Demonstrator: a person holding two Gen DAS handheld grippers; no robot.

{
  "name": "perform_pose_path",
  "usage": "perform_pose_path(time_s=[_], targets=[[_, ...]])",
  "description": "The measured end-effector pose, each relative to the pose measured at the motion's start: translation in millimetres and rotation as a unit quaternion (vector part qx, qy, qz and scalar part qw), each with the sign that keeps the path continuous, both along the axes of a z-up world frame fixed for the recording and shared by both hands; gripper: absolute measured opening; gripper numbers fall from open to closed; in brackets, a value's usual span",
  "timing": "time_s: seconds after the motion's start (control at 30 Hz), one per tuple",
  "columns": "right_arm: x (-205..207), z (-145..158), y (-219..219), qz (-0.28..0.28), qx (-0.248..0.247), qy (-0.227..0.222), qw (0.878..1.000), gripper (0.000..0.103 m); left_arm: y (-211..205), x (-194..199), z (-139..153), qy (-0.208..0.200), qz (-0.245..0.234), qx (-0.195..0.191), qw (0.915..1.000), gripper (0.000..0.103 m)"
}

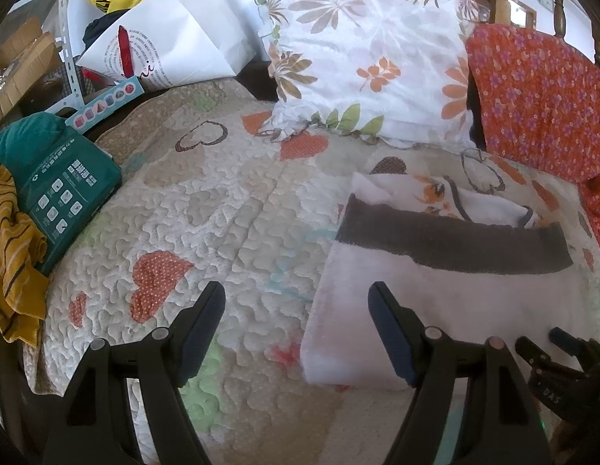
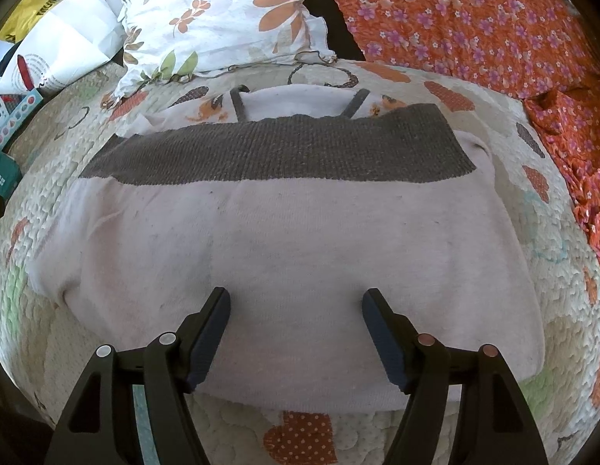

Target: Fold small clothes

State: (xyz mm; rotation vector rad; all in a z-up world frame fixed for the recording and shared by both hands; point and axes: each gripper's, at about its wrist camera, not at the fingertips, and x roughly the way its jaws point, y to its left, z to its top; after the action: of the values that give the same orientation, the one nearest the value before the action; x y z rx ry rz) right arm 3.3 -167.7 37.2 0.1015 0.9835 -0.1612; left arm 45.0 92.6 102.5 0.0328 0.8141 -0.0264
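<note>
Bed covered by a cream quilted bedspread with orange hearts [image 1: 207, 209]; on it lies a pale pink knitted garment with a dark grey band [image 2: 292, 240], folded flat, near a white pillow with orange flowers [image 1: 373, 54] and an orange floral cloth [image 1: 540, 97]; the right gripper [image 2: 296, 302] hovers over the garment's near part, jaws wide, holding nothing; the left gripper [image 1: 298, 298] stands wide and empty at the garment's left edge; a mustard striped cloth [image 1: 13, 255] lies at far left.
</note>
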Motion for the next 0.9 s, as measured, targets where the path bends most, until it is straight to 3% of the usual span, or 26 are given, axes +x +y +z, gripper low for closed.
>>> perform_pose_path(time_s=[0.6, 0.73, 0.9], targets=[[-4.6, -4.2, 7.0, 0.010, -0.011, 0.001, 1.000, 0.078, 5.3, 7.7, -6.4, 0.019, 0.006, -0.016, 0.9997, 0.076], [-7.6, -5.0, 15.0, 0.029, -0.012, -0.001, 1.000, 0.078, 35.1, 28.2, -11.7, 0.042, 0.057, -0.026, 0.9972, 0.076], [-8.4, -7.4, 58.3, 0.093, -0.046, -0.004, 0.995, 0.078, 92.6, 48.6, -2.6, 0.046, 0.124, -0.088, 0.9873, 0.076]])
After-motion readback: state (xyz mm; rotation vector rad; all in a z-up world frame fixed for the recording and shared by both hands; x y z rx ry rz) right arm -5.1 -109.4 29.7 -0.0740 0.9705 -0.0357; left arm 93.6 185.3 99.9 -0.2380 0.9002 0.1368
